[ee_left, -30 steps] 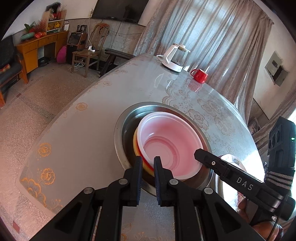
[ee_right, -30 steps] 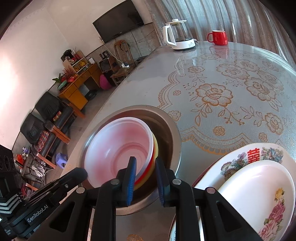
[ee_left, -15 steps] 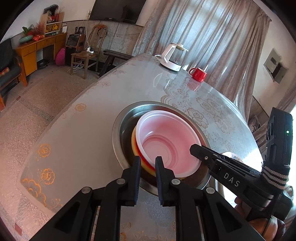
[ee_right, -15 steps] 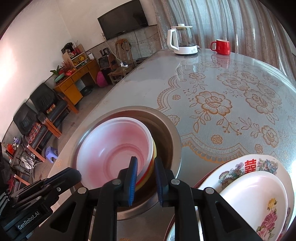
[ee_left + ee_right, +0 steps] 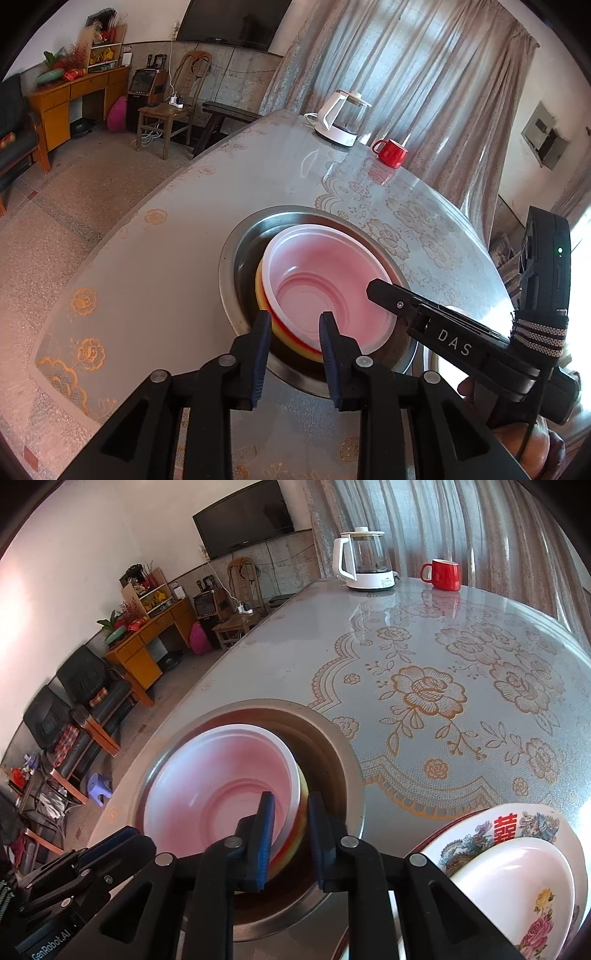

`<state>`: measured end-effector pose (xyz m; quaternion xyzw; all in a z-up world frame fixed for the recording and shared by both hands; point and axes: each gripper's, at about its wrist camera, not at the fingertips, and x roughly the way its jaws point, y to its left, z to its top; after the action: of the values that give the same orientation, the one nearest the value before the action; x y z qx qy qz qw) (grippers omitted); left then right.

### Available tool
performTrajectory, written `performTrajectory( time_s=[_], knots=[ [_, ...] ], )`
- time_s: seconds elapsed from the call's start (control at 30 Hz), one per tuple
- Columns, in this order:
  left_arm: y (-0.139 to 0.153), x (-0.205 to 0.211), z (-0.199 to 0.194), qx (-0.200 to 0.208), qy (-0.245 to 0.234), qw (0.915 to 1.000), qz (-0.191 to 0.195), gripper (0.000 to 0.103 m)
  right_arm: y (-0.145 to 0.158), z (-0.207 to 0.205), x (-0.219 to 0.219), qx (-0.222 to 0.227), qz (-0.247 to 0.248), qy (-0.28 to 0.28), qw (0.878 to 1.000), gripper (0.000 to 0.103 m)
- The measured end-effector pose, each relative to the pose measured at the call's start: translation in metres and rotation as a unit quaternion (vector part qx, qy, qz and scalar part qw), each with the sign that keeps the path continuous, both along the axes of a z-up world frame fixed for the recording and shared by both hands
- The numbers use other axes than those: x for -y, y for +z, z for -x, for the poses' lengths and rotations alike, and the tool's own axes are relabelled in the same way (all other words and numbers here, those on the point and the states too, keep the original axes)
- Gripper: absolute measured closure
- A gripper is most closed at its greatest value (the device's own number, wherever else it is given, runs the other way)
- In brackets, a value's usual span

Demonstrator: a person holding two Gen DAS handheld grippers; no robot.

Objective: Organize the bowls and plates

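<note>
A steel basin (image 5: 236, 258) sits on a round table (image 5: 155, 266) under a lace-patterned cover. Inside the basin is a nest of three bowls: a pink bowl (image 5: 325, 288) on top, a red one under it and a yellow one (image 5: 263, 295) at the bottom, of which only rims show. The nest leans toward the basin's near wall. The left gripper (image 5: 293, 341) straddles the near rims of the nest; its jaws have just been opening, and its blue pads stand apart from the rims without pressing them. The right gripper (image 5: 291, 834) straddles the rims at the nest's right side; its jaws have also just been opening, with gaps showing beside the pads. Just right of the basin, two flowered plates (image 5: 517, 871) are stacked, the smaller on the larger. Far beyond the basin, across the table, stand one glass kettle (image 5: 364, 563) and one red mug (image 5: 443, 574).
</note>
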<state>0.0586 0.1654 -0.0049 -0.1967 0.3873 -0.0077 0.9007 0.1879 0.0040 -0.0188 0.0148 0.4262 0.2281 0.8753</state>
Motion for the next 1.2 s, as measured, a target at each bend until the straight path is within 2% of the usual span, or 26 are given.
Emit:
performTrajectory(
  time_s=[0.07, 0.2, 0.4, 0.5, 0.67, 0.87, 0.97, 1.07, 1.2],
  knots=[
    [0.002, -0.001, 0.002, 0.004, 0.003, 1.0000, -0.003, 0.072, 0.003, 0.003, 0.001, 0.003, -0.002, -0.003, 1.000, 0.073],
    [0.004, -0.006, 0.004, 0.007, 0.017, 0.9998, -0.007, 0.063, 0.008, 0.006, 0.013, -0.001, -0.032, -0.012, 0.999, 0.070],
    [0.001, -0.015, 0.008, 0.006, 0.035, 0.9991, -0.023, 0.063, 0.020, 0.014, 0.031, 0.020, -0.038, -0.025, 0.999, 0.067],
    [-0.001, -0.021, 0.011, 0.005, 0.048, 0.9984, -0.029, 0.063, 0.025, 0.022, 0.033, 0.032, -0.038, -0.008, 0.999, 0.068],
    [-0.007, -0.030, 0.017, 0.001, 0.068, 0.9965, -0.048, 0.063, 0.028, 0.039, 0.021, 0.047, -0.023, 0.046, 0.998, 0.069],
    [-0.012, -0.030, 0.019, 0.000, 0.074, 0.9949, -0.069, 0.063, 0.015, 0.057, -0.007, 0.060, 0.030, 0.102, 0.993, 0.069],
    [-0.011, -0.023, 0.018, 0.005, 0.069, 0.9934, -0.092, 0.063, 0.009, 0.059, -0.016, 0.063, 0.054, 0.103, 0.991, 0.069],
    [-0.010, -0.018, 0.016, 0.012, 0.067, 0.9914, -0.112, 0.063, 0.004, 0.055, -0.016, 0.058, 0.058, 0.093, 0.992, 0.069],
    [-0.009, -0.017, 0.013, 0.015, 0.062, 0.9922, -0.107, 0.063, 0.003, 0.052, -0.013, 0.061, 0.058, 0.083, 0.993, 0.069]
  ],
)
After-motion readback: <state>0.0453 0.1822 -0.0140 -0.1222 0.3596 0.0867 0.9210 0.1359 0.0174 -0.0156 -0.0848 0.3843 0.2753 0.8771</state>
